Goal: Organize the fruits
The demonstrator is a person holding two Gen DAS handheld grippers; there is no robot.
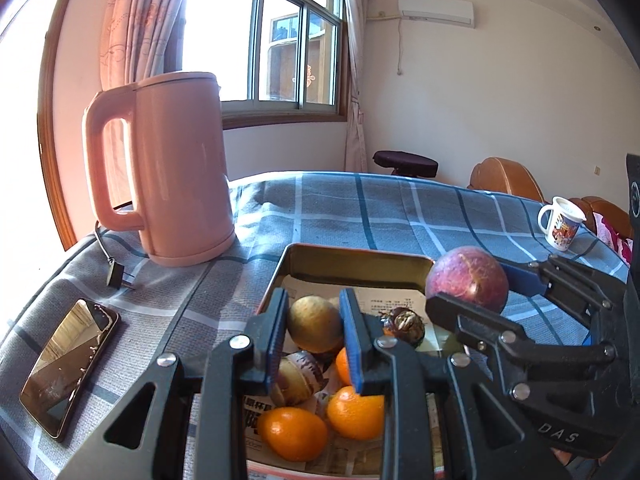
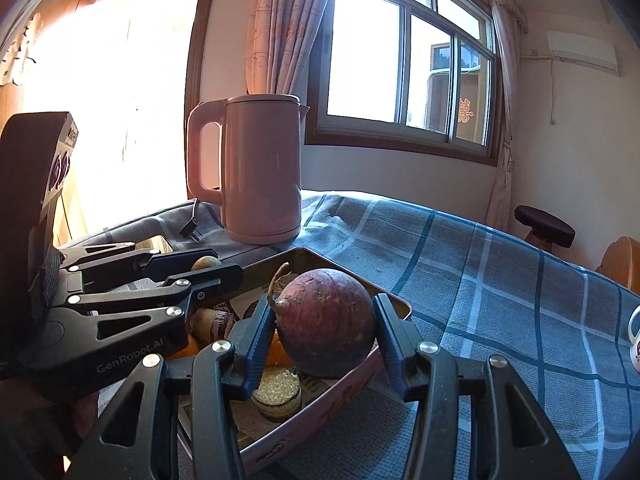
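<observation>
Purple fruit (image 2: pixel 326 322), one, sits clamped in my right gripper (image 2: pixel 325 334) over the tin (image 1: pixel 352 258)'s right edge; my left gripper (image 1: pixel 314 344) is closed, empty; three oranges (image 1: pixel 294 434) inside, perhaps more.

The kettle (image 1: pixel 176 168) blocks the tray's (image 1: pixel 352 254) far-left side; the plaid cloth (image 1: pixel 420 216) beyond lies open.

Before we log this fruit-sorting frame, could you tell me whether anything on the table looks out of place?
Yes: a phone lies beside the fruit tin, and the pink kettle has its plug loose on the tablecloth.
</observation>
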